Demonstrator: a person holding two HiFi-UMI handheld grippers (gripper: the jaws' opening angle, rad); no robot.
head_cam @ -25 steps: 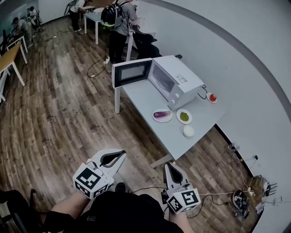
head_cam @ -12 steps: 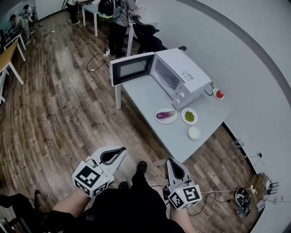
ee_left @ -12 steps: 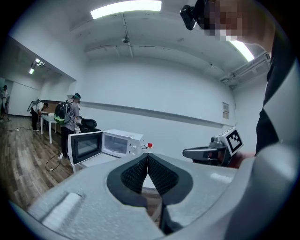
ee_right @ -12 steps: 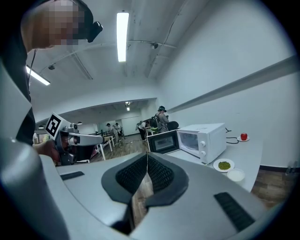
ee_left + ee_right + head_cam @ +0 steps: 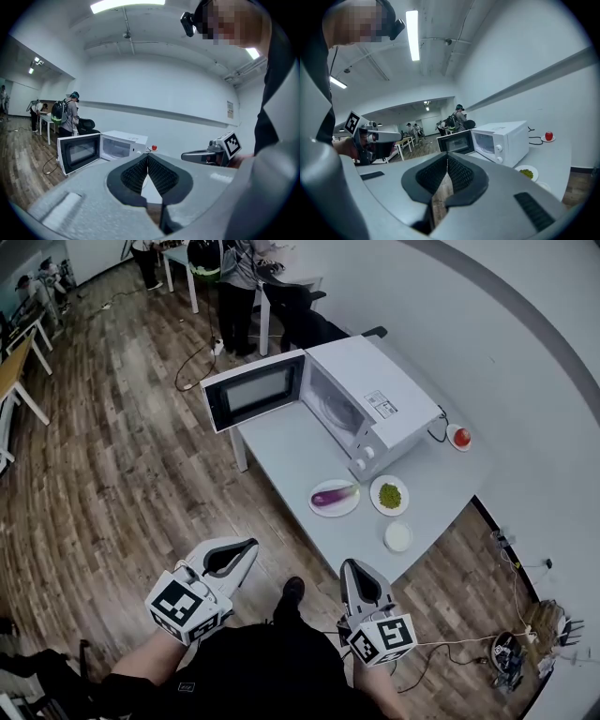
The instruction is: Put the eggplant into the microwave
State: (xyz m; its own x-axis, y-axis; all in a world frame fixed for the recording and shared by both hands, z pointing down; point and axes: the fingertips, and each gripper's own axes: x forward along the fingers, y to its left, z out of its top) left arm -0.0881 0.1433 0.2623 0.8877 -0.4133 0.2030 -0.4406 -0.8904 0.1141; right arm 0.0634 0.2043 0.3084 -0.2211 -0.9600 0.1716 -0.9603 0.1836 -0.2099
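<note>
On the grey table (image 5: 286, 442), finds the eggplant (image 5: 335, 495) lying on a white plate (image 5: 337, 512), just in front of the microwave (image 5: 375, 399) and not yet inside it. Notes the microwave door (image 5: 253, 390) swung wide to the left, leaving the cavity free to receive the load. Records a plate of green food (image 5: 390, 495) just beside the eggplant's plate and a small white bowl (image 5: 397, 536) nearer the table edge; judges both to be bystanders to avoid on the reach. Finds the left gripper (image 5: 248, 547) and the right gripper (image 5: 354, 566) held low against the body, well apart from the table, tips pointed toward it. Reads both pairs of jaws as pressed together at the tips with nothing between them, likely a plain carrying posture for the walk-up. Judges the task not begun: approach first, then spreading one gripper's jaws over the eggplant.
</note>
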